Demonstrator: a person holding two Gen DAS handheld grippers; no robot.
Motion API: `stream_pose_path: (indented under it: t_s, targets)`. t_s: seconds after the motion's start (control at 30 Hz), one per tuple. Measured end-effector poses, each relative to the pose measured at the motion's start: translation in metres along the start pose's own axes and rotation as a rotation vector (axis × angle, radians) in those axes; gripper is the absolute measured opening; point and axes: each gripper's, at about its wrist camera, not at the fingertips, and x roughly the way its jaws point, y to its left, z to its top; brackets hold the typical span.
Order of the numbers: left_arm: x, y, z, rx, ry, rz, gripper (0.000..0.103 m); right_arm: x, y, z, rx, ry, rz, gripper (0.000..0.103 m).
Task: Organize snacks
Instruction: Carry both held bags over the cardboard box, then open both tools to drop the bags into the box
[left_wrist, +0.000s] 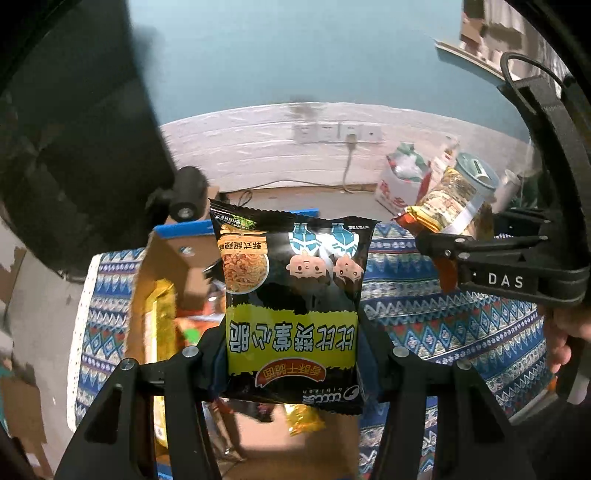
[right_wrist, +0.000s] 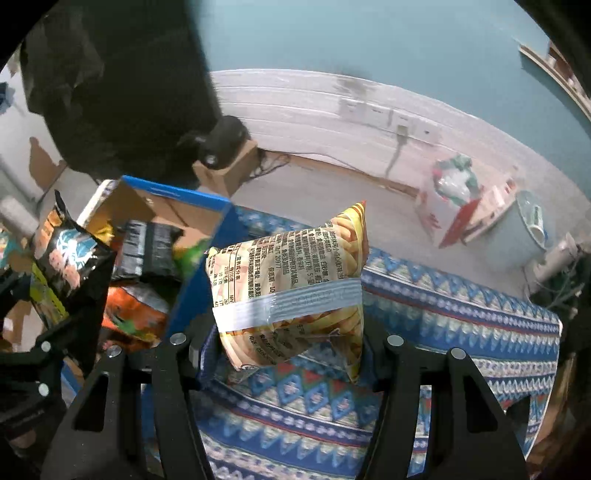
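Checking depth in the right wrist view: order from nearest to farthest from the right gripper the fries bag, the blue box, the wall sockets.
1. fries bag, held in the right gripper.
2. blue box, just left.
3. wall sockets, far back.

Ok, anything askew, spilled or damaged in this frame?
Nothing spilled or torn. The left gripper holds the black snack bag upside down over the cardboard box; the right gripper holds the yellow snack bag tilted above the patterned cloth.

The snack bag (left_wrist: 291, 306) is black with a yellow-green band; the other packet (right_wrist: 291, 291) is yellow with a clear stripe — both above a blue zigzag-patterned cloth (right_wrist: 443, 321) — beside a blue-edged brown box (right_wrist: 207, 206).
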Motion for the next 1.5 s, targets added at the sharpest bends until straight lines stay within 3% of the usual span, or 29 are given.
stream_pose_path:
  t_s: [0.53, 1.03, 1.17, 1.33, 1.5]
  targets:
    - [0.004, 0.096, -0.025, -0.184, 0.039, 0.074, 0.058, 0.019, 0.091, 0.034, -0.102, 0.011, 0.11, 0.06]
    - [0.017, 0.13, -0.042, -0.292, 0.091, 0.103, 0.058, 0.044, 0.139, 0.045, -0.142, 0.06, 0.187, 0.06]
    - [0.017, 0.135, -0.043, -0.298, 0.101, 0.132, 0.059, 0.045, 0.147, 0.048, -0.143, 0.057, 0.217, 0.065]
    - [0.009, 0.133, -0.041, -0.288, 0.081, 0.17, 0.078, 0.038, 0.147, 0.05, -0.131, 0.025, 0.22, 0.076]
    - [-0.003, 0.129, -0.037, -0.279, 0.065, 0.163, 0.079, 0.021, 0.138, 0.047, -0.115, 0.0, 0.211, 0.079]
